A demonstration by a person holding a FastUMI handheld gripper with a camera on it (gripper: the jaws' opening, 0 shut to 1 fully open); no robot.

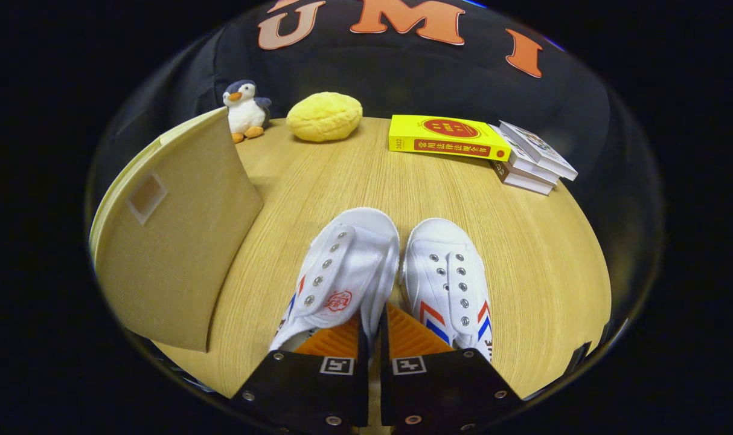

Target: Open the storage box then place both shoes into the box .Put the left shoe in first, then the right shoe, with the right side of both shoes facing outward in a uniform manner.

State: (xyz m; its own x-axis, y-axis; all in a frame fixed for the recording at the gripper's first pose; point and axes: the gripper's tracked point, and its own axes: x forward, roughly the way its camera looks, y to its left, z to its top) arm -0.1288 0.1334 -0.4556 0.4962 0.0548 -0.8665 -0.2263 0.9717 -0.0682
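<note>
while the claw (372, 338) reaches forward low over the near edge of the wooden surface (541, 254), its two fingers stand almost together, with only a thin gap between them. the inner side wall of the left shoe (342, 272) runs down into that gap, so the fingers seem to pinch it, though the contact itself is hidden behind the finger bodies. that shoe leans over toward the right, its tongue and eyelets turned up. the right shoe (448, 278) sits upright just beside it, touching or nearly touching it at the toes, and partly behind the right finger.

to the left, the storage box (173, 241) stands near the surface's left edge, its fabric lid closed and its corner close to the left shoe. bare wood lies open beyond the shoes and off to their right, up to the rounded edge.

at the far side sit a penguin plush (246, 110), a yellow round cushion (324, 116), a yellow book (445, 138) and a stack of books (532, 160) touching it, all well apart from the shoes.
</note>
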